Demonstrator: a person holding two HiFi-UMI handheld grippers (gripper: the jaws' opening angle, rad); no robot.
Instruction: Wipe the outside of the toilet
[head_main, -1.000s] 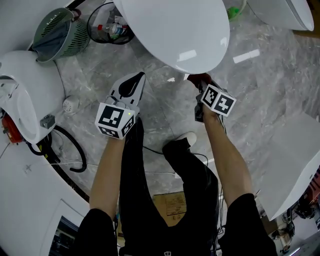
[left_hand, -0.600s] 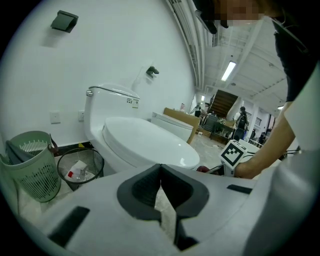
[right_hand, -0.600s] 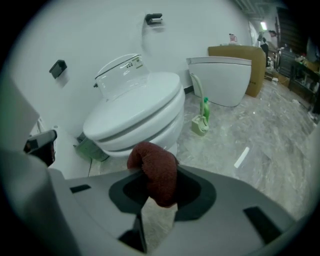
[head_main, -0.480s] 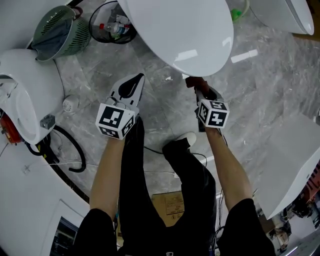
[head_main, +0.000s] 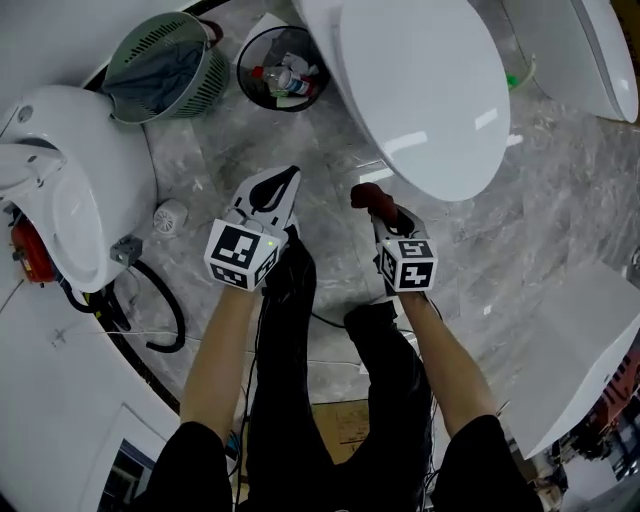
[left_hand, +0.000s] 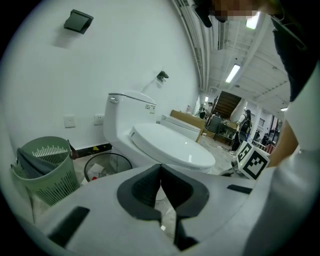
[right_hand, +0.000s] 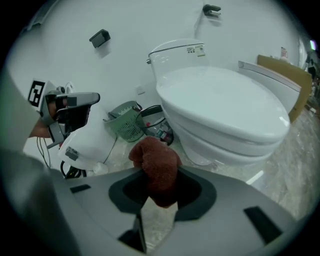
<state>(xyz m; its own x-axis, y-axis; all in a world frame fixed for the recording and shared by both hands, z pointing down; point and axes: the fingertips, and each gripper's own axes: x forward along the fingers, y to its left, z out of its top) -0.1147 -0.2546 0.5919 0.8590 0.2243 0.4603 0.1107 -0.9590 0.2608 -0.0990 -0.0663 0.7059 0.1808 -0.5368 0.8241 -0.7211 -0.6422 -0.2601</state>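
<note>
**Cloth held clear of the toilet, with no wiping contact**

The right gripper (head_main: 383, 212) is clamped on a dark red cloth (head_main: 367, 195), which sits near the bowl's front but apart from it. The left gripper (head_main: 272, 190) has its jaws together on nothing. The white toilet (head_main: 420, 90), lid down, stands beyond both grippers. Its long axis runs from the tank at far left to the rounded front, which points near and slightly right. No wiped patch shows, so I judge the whole outside remains to do.
</note>
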